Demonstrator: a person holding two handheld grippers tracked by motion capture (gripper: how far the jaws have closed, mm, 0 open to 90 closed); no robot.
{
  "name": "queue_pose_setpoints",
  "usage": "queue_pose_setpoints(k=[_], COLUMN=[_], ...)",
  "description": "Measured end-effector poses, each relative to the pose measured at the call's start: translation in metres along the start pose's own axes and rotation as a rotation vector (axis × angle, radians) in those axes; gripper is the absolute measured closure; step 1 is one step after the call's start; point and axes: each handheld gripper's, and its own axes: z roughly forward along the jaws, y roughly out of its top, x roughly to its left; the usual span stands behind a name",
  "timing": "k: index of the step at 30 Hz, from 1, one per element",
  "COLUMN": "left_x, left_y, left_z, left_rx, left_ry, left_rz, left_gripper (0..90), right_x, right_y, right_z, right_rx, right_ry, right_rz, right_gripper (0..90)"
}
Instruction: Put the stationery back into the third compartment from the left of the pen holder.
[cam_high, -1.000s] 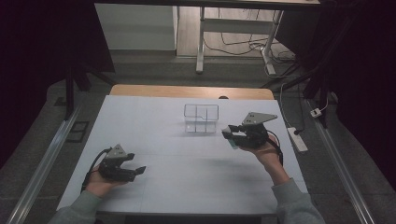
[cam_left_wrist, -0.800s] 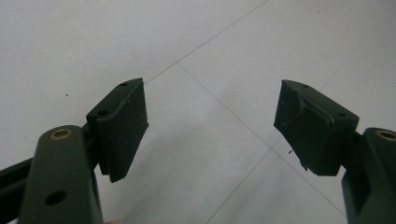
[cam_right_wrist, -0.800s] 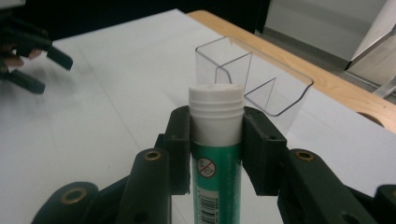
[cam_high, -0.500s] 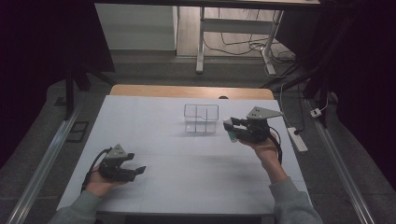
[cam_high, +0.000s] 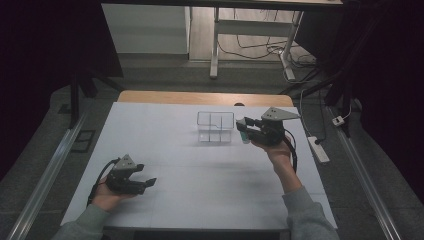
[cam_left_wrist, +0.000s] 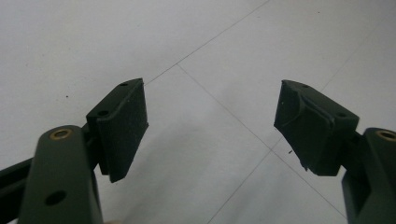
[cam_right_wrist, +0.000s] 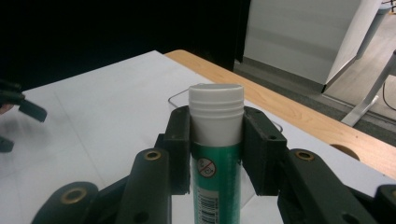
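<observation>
My right gripper (cam_high: 243, 131) hangs above the white table (cam_high: 165, 150), just right of a clear divided box (cam_high: 215, 127). It is shut on a green tube with a white cap (cam_high: 244, 137). In the right gripper view the tube (cam_right_wrist: 216, 109) stands upright between the two pads of the right gripper (cam_right_wrist: 216, 137), its cap above them, and the box's rim (cam_right_wrist: 173, 96) lies behind it. My left gripper (cam_high: 148, 184) rests near the table's front left corner, apart from everything. In its own view the left gripper (cam_left_wrist: 210, 121) is open with only bare tabletop between the pads.
A wooden strip (cam_high: 205, 97) runs along the table's far edge. A white power strip (cam_high: 318, 149) lies on the floor to the right. Desk legs and cables (cam_high: 280, 50) stand beyond the table. A metal rail (cam_high: 47, 175) runs along the left side.
The right gripper with the tube has shifted slightly up the picture, staying beside the box's right side. The left gripper has kept still.
</observation>
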Motion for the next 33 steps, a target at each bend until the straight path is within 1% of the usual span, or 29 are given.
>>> queue_pose_setpoints(k=[6,8,11,15,20,24,30,33], left_x=[0.0,0.001,0.001,0.0,0.0,0.0,0.001,0.001], left_y=[0.0,0.0,0.0,0.0,0.0,0.0,0.0,0.0], left_z=[0.0,0.0,0.001,0.001,0.002,0.002,0.001,0.001], left_rx=[-0.001,-0.001,-0.001,0.0,0.003,0.004,0.002,0.001], left_ry=[-0.006,-0.007,-0.007,-0.005,-0.003,-0.004,-0.005,-0.005], left_rz=[0.002,0.002,0.002,0.001,0.001,0.001,-0.002,-0.004], left_gripper=[25.2,25.2,25.2,25.2,25.1,25.1,25.1,25.1], right_x=[-0.005,-0.005,-0.006,-0.006,-0.009,-0.012,-0.014,-0.016], right_y=[0.004,0.005,0.008,0.01,0.014,0.016,0.02,0.022], right_z=[0.014,0.014,0.017,0.018,0.023,0.028,0.039,0.048], right_rx=[-0.024,-0.026,-0.061,-0.067,-0.077,-0.083,-0.083,-0.08], right_ry=[-0.019,-0.021,-0.02,-0.02,-0.031,-0.02,-0.026,-0.026], right_rz=[0.035,0.042,0.033,0.038,0.046,0.064,0.067,0.072], right_gripper=[64.2,64.3,64.2,64.2,64.2,64.2,64.2,64.2])
